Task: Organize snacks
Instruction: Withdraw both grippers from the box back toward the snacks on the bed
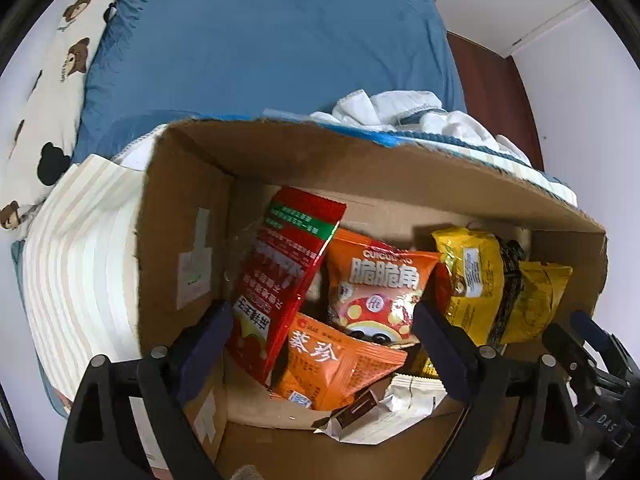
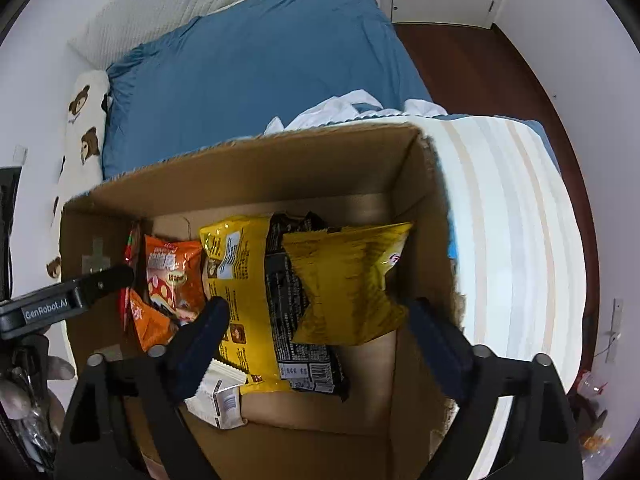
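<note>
Inside the cardboard box [image 1: 192, 240], which sits on a striped cloth [image 1: 80, 264] at the foot of the bed [image 1: 260, 40], the snack packets lie loosely stacked. Left wrist view: red packet [image 1: 280, 264] leaning at 10 o'clock, orange mushroom-print bag [image 1: 376, 288] at centre, smaller orange sachet [image 1: 332, 364] below it at 6 o'clock, yellow bag [image 1: 472, 280] at 3 o'clock, white wrapper [image 1: 396, 404] on the box floor. Right wrist view: the same yellow bag, a dark packet [image 2: 288, 288] and a crinkled gold bag [image 2: 344, 280] overlapping at centre.

Handling, as a judgement: all are light, air-puffed foil or film pouches; soft, slippery, contents likely brittle. Best hold is the flat crimped seal at a top edge or a corner, with a gentle pinch rather than a squeeze across the belly.

Left gripper [image 1: 320, 332]: jaws spread wide and released, nothing pressed between them; red packet and orange sachet lie in the gap beneath. Right gripper [image 2: 316, 332]: jaws likewise released, straddling the yellow and dark packets without touching pads to them. No earlier view to compare.

Pose: both grippers point steeply down into the box, side by side, left one over the 9 o'clock half, right over the 3 o'clock half.
</note>
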`<state>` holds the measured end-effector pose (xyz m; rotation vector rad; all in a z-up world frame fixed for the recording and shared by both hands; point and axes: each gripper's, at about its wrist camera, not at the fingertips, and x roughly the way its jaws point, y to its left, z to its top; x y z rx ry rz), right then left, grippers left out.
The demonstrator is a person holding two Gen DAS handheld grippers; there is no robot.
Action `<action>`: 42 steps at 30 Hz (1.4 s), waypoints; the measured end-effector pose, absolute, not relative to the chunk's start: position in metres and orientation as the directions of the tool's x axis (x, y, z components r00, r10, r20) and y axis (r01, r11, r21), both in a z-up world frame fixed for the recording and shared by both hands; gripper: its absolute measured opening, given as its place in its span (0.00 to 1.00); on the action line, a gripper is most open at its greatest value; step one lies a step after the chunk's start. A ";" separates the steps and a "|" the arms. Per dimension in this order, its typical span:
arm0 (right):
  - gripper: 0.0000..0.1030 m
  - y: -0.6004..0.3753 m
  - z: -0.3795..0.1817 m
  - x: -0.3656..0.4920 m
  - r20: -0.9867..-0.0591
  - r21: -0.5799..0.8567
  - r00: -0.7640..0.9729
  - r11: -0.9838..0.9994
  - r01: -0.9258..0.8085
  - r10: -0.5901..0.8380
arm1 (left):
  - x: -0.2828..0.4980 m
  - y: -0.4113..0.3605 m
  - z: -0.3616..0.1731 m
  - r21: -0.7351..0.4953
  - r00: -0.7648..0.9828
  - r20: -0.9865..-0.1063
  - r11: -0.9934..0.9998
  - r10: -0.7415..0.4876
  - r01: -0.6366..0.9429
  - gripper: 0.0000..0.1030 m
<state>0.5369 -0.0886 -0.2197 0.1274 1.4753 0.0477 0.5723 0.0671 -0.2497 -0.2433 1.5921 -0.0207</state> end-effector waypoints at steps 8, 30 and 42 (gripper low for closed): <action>0.94 -0.087 -0.220 0.530 -0.989 0.110 0.103 0.993 0.036 0.106 | 0.557 0.066 -0.238 -0.175 0.022 -0.985 0.977 -0.174 -0.123 0.90; 0.94 -0.070 -0.146 0.390 -0.922 0.113 0.366 0.992 -0.053 0.124 | 0.406 0.049 -0.129 -0.101 0.419 -0.906 0.992 -0.062 -0.073 0.90; 0.94 -0.075 -0.099 0.311 -0.874 0.171 0.448 0.983 -0.073 0.185 | 0.325 0.047 -0.085 -0.119 0.533 -0.844 0.990 -0.061 -0.074 0.90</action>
